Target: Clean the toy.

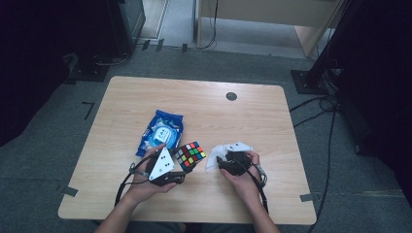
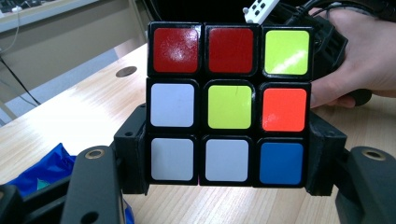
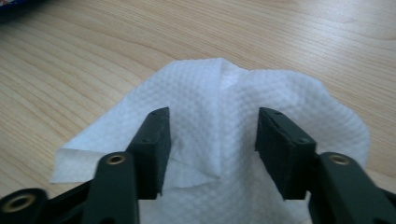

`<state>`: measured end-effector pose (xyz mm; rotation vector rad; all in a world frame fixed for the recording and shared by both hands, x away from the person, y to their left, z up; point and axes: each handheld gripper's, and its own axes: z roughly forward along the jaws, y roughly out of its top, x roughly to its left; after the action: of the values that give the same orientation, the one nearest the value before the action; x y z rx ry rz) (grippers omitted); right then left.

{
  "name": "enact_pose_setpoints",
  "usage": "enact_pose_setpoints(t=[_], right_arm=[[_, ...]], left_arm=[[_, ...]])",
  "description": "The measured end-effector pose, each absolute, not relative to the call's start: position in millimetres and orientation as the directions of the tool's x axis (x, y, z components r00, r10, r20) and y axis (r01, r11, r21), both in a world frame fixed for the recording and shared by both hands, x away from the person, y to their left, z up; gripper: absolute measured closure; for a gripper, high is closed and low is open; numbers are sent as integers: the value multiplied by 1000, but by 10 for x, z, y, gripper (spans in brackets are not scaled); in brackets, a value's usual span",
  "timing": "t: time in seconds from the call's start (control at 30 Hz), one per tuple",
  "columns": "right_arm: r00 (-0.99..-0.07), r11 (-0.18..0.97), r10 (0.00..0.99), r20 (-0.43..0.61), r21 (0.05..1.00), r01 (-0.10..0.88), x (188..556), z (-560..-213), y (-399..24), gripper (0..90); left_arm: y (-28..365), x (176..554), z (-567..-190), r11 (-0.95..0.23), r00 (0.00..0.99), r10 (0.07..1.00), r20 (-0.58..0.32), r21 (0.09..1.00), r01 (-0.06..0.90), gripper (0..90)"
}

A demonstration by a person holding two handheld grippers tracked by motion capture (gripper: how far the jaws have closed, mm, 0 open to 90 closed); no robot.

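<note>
Puzzle cube (image 2: 228, 108) sits clamped by its sides in our left gripper (image 1: 180, 167), near the desk's (image 1: 252, 116) front edge, one face squarely toward that gripper's camera. Our right gripper (image 3: 212, 144) is partly open, jaws straddling a raised fold of white tissue (image 3: 261, 93), not pressing it.

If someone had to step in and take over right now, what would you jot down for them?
Left hand-held gripper: shut on the puzzle cube, holding it by two opposite sides just above the table.
Right hand-held gripper: jaws apart, set down over the white wipe lying on the table; the pads do not press on it yet.
Blue wipe packet: on the table, beyond the left hand.
Done: cube picked up, one wipe out and lying loose.
Left: probably close on the wipe, lift it and rub the cube's faces.
</note>
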<state>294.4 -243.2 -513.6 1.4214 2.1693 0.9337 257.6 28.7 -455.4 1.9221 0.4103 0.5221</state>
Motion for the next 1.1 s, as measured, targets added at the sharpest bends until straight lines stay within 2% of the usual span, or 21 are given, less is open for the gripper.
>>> enact_pose_setpoints(t=[0.13, 0.2, 0.33, 0.5, 0.67, 0.87, 1.1], right_arm=[[-403, 236, 912, 72, 712, 661, 2948, -5133, -2501, 814], [-391, 208, 914, 105, 708, 675, 2949, -5117, -2548, 870], [-435, 151, 885, 169, 777, 611, 2880, -4915, -2584, 879], [-540, 107, 823, 178, 884, 455, 2675, -4415, -2479, 880], [-662, 49, 721, 204, 938, 344, 2435, -4023, -2342, 880], [-763, 64, 610, 215, 946, 317, 2300, -3921, -2125, 880], [-737, 54, 627, 251, 931, 362, 2362, -4047, -2100, 879]], left_arm=[[293, 2581, -4555, -384, 847, 505, 163, 922, 52, 336], [291, 2580, -4560, -387, 847, 505, 164, 921, 53, 336], [284, 2584, -4567, -387, 849, 504, 161, 920, 55, 336], [260, 2585, -4592, -394, 853, 498, 158, 917, 59, 336], [242, 2572, -4594, -394, 857, 491, 157, 917, 58, 336], [194, 2521, -4571, -393, 865, 474, 163, 919, 43, 336], [202, 2479, -4515, -390, 866, 463, 188, 921, 8, 337]])
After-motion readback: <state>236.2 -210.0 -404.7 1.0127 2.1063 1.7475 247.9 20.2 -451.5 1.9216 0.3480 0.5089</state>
